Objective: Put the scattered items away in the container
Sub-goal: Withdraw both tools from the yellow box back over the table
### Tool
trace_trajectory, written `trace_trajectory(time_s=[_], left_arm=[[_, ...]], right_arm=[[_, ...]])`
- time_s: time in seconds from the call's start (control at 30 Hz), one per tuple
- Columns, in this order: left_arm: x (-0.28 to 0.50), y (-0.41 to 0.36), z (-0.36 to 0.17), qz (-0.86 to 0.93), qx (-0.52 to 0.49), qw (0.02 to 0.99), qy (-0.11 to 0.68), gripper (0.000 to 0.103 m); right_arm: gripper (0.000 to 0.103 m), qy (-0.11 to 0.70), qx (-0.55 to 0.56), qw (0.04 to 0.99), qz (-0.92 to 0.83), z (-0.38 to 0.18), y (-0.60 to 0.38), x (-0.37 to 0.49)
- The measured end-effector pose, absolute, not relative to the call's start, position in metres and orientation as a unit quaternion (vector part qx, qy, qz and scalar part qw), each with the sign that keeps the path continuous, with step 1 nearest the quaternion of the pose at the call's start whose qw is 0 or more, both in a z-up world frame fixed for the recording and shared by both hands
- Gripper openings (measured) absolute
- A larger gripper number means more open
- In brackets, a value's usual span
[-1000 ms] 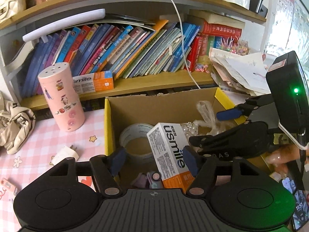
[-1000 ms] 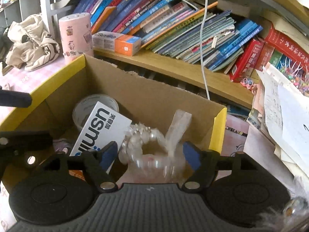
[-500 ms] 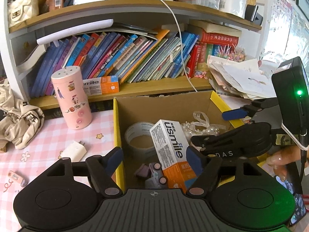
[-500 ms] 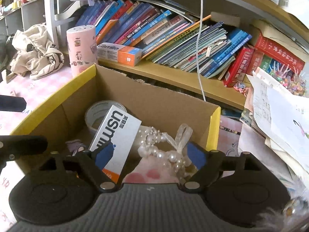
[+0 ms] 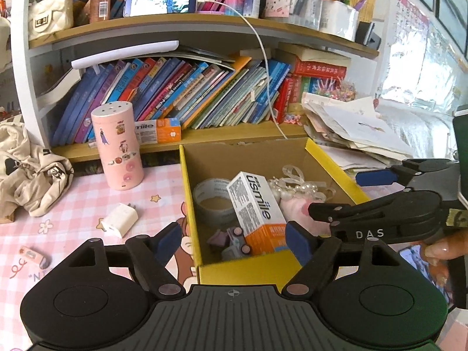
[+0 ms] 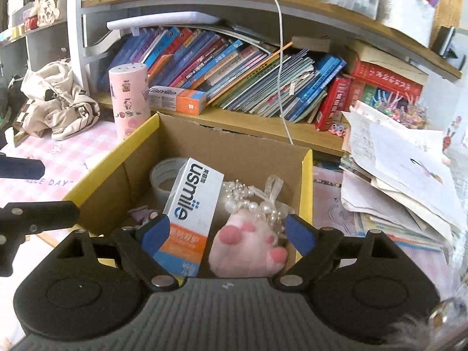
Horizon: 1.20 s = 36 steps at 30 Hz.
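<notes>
A: Position of remaining items is recorded first. A white charger plug [image 5: 120, 220] is seen lying on the pink checked table [image 5: 73, 199], left of the cardboard box [image 5: 190, 193] and ahead-left of the left gripper [image 5: 233, 239]; its long axis is judged to run diagonally, prongs toward the far right. A small pink item [image 5: 30, 255] is noted further left.

B: Nearer hand?

A: The left is judged nearer; the right gripper [image 6: 227, 234] is held over the box's right half, well apart from the plug.

B: Finger state?

A: Both pairs of fingers are spread apart and nothing is gripped. Both have just been opening, the left more recently. The usmile box [image 6: 191, 210] and the plush paw [image 6: 248, 248] with its pearl string [image 6: 257, 204] are seen lying inside the box, beside a tape roll [image 5: 213, 201].

B: Change from earlier frames?

A: Both grippers have been drawn back and up from the box; its near yellow rim is now visible in the left view, and the paw, formerly between the right fingers, is left resting inside.
</notes>
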<state>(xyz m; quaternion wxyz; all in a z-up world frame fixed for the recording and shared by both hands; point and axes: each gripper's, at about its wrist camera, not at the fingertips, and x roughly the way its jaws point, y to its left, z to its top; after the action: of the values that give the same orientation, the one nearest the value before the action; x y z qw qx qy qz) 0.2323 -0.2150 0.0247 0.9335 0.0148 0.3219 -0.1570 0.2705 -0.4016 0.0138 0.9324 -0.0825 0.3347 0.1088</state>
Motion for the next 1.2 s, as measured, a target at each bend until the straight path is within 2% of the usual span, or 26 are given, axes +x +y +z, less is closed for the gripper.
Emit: trace_trajectory(time_s=[0.83,1.2], left_arm=[[0.134,-0.145,0.019,-0.191,0.012,0.926,0.327,0.084],[0.099,-0.107,0.012,-0.167,0.006,0.929,0.33,0.092]], right_arm=[[0.088,0.34,-0.05,0.938,0.054,0.009,-0.346,0.136],[0.097,0.334,-0.031,0.941,0.051,0.005,-0.304,0.096]])
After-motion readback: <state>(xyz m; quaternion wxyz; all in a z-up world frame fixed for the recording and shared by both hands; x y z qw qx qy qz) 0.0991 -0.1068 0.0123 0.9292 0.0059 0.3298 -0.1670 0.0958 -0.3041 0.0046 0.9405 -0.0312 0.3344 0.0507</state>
